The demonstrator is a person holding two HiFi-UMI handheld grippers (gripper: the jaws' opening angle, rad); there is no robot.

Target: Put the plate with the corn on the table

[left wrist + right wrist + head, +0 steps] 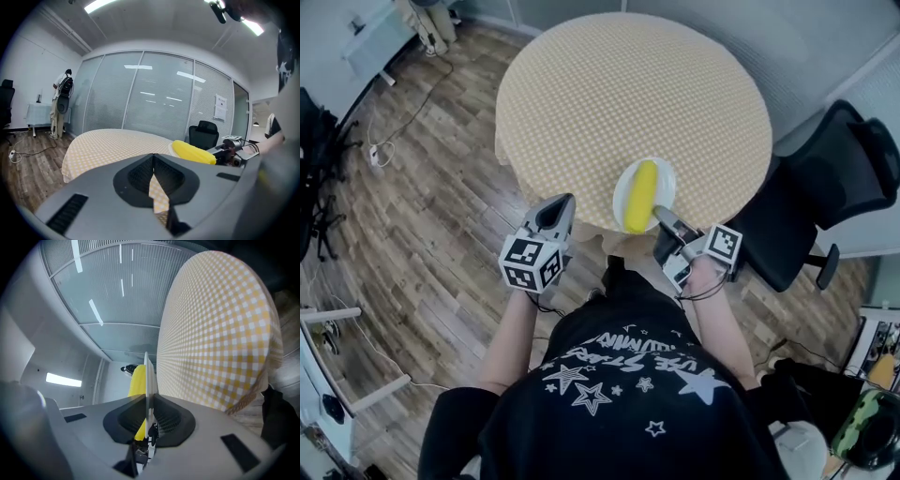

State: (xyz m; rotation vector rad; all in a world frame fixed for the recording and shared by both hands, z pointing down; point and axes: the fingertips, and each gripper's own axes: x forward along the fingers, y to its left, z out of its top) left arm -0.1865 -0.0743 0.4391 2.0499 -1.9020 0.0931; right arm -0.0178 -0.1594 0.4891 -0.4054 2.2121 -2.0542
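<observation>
Head view shows the right gripper (661, 214) with fingers clenched on the near rim of the plate (667, 178), probably holding it level so the corn (641, 195) does not roll. The plate is over the near edge of the surface (628, 84); I cannot tell if it rests there. The left gripper (562, 206) hangs beside the edge, fingers closed on nothing.

Tablecloth (628, 84) is showing a yellow-and-white check all over. Corn (640, 195) is reading solid bright yellow, and the plate (667, 181) under it is reading plain white. Left gripper (566, 200) and right gripper (657, 212) are both showing grey bodies, with black-and-white square markers on their white cubes. Floor (441, 187) is showing brown-grey wood-grain planks. Office chair (825, 178) is coming through black. Person's T-shirt (619, 412) is showing black with white stars and white lettering. Glass wall (154, 93) is reading pale grey-blue with fine vertical lines.
</observation>
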